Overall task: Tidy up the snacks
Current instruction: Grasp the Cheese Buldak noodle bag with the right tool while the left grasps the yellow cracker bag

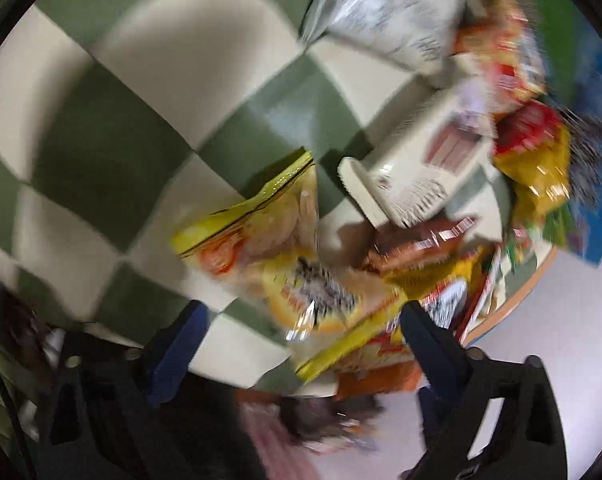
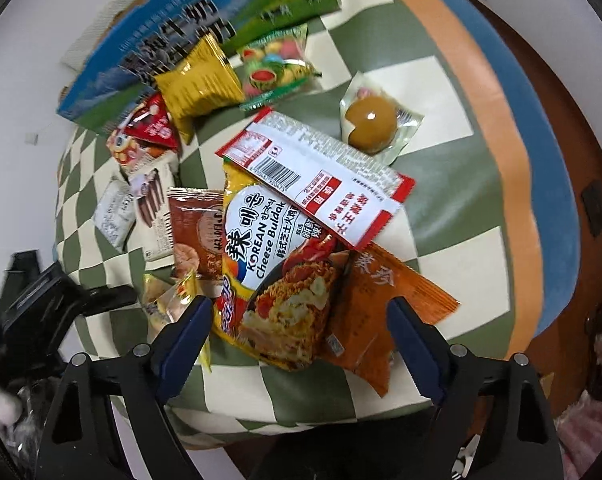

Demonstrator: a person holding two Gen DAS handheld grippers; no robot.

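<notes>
A heap of snack packets lies on a green-and-cream checked cloth (image 2: pixel 441 208). My right gripper (image 2: pixel 299 312) is open and points down over a yellow Cheese Buldak noodle packet (image 2: pixel 277 280); its pads touch nothing. A red-and-white packet (image 2: pixel 317 176) lies across the noodle packet's top and an orange packet (image 2: pixel 373 308) lies beside it. The left wrist view is blurred. There my left gripper (image 1: pixel 303 314) hangs open over a yellow, partly clear packet (image 1: pixel 261 240), with a beige packet (image 1: pixel 413 168) behind it.
Gold (image 2: pixel 197 84), brown (image 2: pixel 197 232), red (image 2: pixel 149 124) and white (image 2: pixel 115 212) packets, a candy bag (image 2: pixel 277 64) and a wrapped brown ball (image 2: pixel 371 120) lie around. A blue-green box (image 2: pixel 189 28) stands behind. The orange-and-blue rim (image 2: pixel 513 160) is to the right, bare checked cloth (image 1: pixel 121 120) to the left.
</notes>
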